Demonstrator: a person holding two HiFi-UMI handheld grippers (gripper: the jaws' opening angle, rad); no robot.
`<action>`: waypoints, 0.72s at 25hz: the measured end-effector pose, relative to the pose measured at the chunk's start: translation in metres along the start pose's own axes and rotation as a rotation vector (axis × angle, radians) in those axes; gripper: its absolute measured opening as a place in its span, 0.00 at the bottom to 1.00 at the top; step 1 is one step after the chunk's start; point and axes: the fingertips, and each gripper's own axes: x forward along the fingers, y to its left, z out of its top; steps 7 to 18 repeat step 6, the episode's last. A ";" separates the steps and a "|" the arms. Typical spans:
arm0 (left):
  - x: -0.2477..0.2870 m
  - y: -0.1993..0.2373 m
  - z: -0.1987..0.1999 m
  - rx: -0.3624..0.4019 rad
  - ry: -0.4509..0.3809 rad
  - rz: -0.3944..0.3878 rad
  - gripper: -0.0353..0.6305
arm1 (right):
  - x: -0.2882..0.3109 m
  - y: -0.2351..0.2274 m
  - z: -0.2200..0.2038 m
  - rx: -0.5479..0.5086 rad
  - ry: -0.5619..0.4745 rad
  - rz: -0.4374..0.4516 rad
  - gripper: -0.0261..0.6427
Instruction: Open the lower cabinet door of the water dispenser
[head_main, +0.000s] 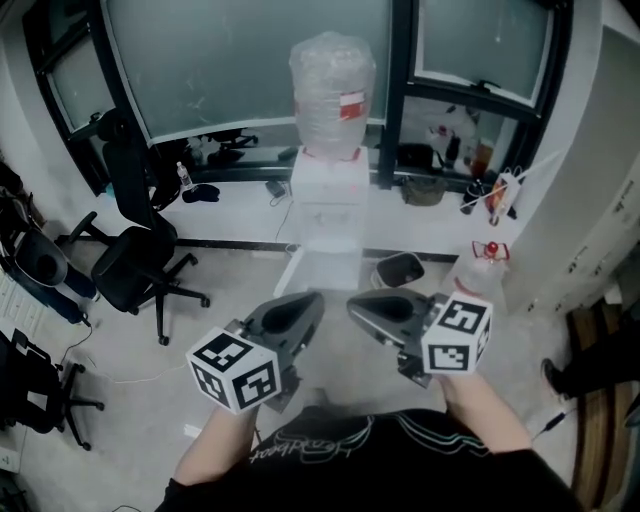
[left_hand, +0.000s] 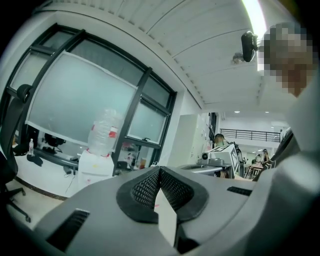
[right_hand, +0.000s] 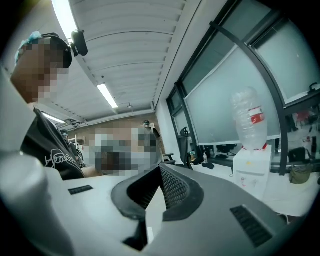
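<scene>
Both pairs of jaws are pressed together, holding nothing; left gripper (head_main: 314, 299) and right gripper (head_main: 354, 303) hover side by side, well apart from the water dispenser (head_main: 328, 200).

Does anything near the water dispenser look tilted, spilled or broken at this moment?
Nothing stands out. The water dispenser stands upright, its bottle straight on top; no spill shows on the floor around it.
</scene>
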 end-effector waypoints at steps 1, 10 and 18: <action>0.000 -0.001 0.001 0.003 0.001 -0.005 0.05 | -0.001 0.001 0.002 -0.002 -0.005 -0.003 0.06; -0.003 -0.011 0.009 0.023 0.001 -0.029 0.05 | -0.007 0.006 0.013 -0.016 -0.022 -0.024 0.06; -0.003 -0.011 0.009 0.023 0.001 -0.029 0.05 | -0.007 0.006 0.013 -0.016 -0.022 -0.024 0.06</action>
